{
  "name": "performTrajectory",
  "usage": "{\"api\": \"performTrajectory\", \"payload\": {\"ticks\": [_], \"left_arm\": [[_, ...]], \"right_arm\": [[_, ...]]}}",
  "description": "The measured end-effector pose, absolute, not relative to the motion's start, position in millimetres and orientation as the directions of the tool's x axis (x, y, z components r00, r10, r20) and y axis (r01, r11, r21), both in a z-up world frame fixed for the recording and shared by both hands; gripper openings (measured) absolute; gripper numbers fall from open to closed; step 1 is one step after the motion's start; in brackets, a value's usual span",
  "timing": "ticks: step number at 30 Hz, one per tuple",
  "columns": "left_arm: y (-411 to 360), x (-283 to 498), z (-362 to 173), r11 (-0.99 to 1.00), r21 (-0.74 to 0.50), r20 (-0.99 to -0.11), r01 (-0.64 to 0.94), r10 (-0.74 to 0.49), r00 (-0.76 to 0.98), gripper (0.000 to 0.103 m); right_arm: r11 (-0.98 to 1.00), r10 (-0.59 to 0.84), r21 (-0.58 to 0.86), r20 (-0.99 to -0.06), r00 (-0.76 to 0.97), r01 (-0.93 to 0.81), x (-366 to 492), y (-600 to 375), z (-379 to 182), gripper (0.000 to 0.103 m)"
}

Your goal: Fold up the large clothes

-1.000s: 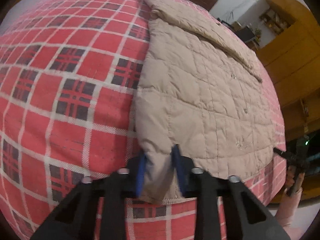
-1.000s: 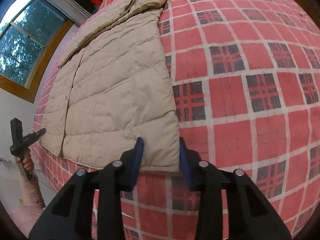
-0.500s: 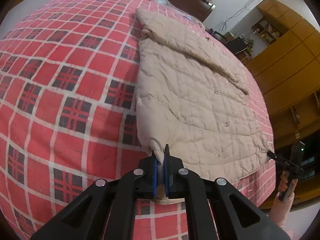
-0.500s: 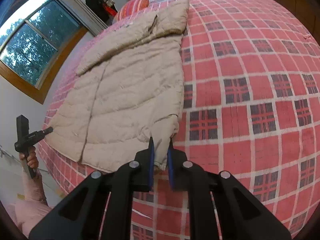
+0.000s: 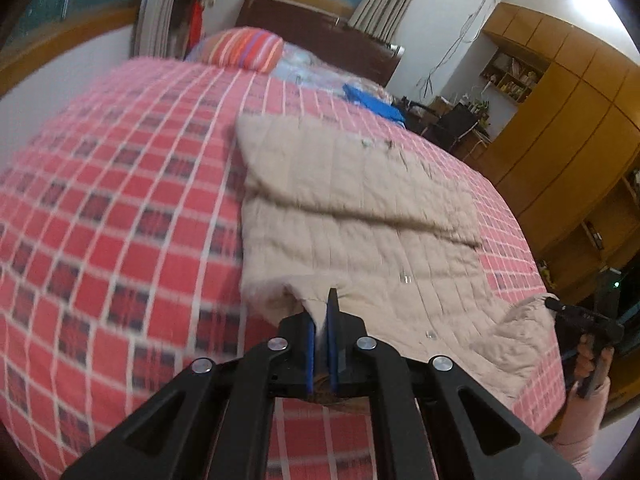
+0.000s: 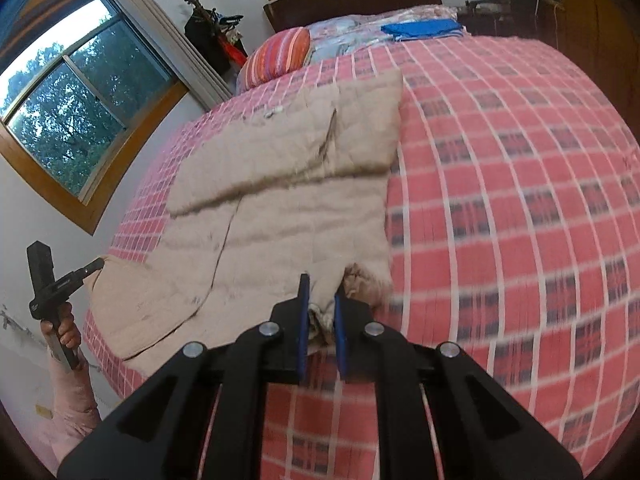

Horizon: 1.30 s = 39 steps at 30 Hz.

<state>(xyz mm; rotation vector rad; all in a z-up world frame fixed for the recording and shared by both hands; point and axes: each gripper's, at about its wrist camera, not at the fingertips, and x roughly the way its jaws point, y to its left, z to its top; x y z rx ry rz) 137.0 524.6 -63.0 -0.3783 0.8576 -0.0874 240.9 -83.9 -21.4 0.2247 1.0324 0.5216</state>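
A beige quilted jacket (image 5: 360,220) lies spread on a red plaid bed cover (image 5: 120,220), its sleeve folded across the chest. My left gripper (image 5: 320,312) is shut on the jacket's near left hem corner, which is lifted off the bed. In the right wrist view the jacket (image 6: 280,208) runs away from me, and my right gripper (image 6: 322,300) is shut on the near right hem corner, bunched between the blue pads. Each view shows the other gripper, held in a hand, at the opposite corner of the hem.
A striped pillow (image 5: 244,48) and blue cloth (image 5: 372,100) lie at the head of the bed by a dark headboard (image 5: 320,36). Wooden cupboards (image 5: 560,128) stand on the right. A window (image 6: 72,108) is in the left wall.
Both grippers went from open around the hem corners to shut on them. They have since lifted and tilted up, raising the hem, so the room now shows.
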Motion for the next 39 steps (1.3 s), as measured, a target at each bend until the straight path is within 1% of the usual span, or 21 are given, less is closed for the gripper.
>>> {"api": "performTrajectory", "payload": {"ticks": [4, 12, 22, 28, 34, 35, 36, 37, 38, 39], "left_arm": [[536, 174, -60, 0.918, -0.382, -0.703, -0.107, -0.214, 0.678, 0.005], [554, 245, -73, 0.906, -0.385, -0.713, -0.174, -0.172, 0.680, 0.005], [572, 322, -116, 0.885, -0.372, -0.789, -0.281, -0.142, 0.597, 0.005], [578, 348, -140, 0.869, -0.377, -0.816, -0.319, -0.149, 0.558, 0.005], [577, 359, -143, 0.879, -0.363, -0.823, -0.310, -0.146, 0.548, 0.006], [578, 360, -143, 0.875, -0.369, -0.825, -0.312, -0.154, 0.544, 0.008], [579, 361, -143, 0.873, -0.375, -0.825, -0.313, -0.160, 0.541, 0.009], [581, 361, -143, 0.867, -0.390, -0.824, -0.311, -0.178, 0.538, 0.009], [583, 361, -142, 0.861, -0.405, -0.821, -0.308, -0.194, 0.536, 0.011], [586, 359, -141, 0.848, -0.433, -0.814, -0.304, -0.224, 0.536, 0.017]], "right_arm": [[0.859, 0.511, 0.432, -0.756, 0.409, -0.274, 283, -79, -16, 0.010], [0.862, 0.505, 0.470, -0.771, 0.389, -0.187, 364, -74, -24, 0.010], [0.869, 0.488, 0.485, -0.803, 0.343, -0.099, 439, -59, -55, 0.010], [0.867, 0.487, 0.496, -0.818, 0.305, -0.051, 472, -53, -79, 0.010], [0.858, 0.500, 0.512, -0.817, 0.287, -0.038, 484, -53, -92, 0.010], [0.855, 0.506, 0.518, -0.814, 0.285, -0.039, 485, -53, -93, 0.013], [0.852, 0.510, 0.523, -0.811, 0.285, -0.036, 486, -54, -93, 0.014], [0.846, 0.520, 0.533, -0.807, 0.282, -0.034, 485, -56, -93, 0.017], [0.834, 0.536, 0.552, -0.796, 0.279, -0.027, 485, -59, -93, 0.021], [0.826, 0.546, 0.563, -0.790, 0.280, -0.021, 484, -62, -91, 0.024]]}}
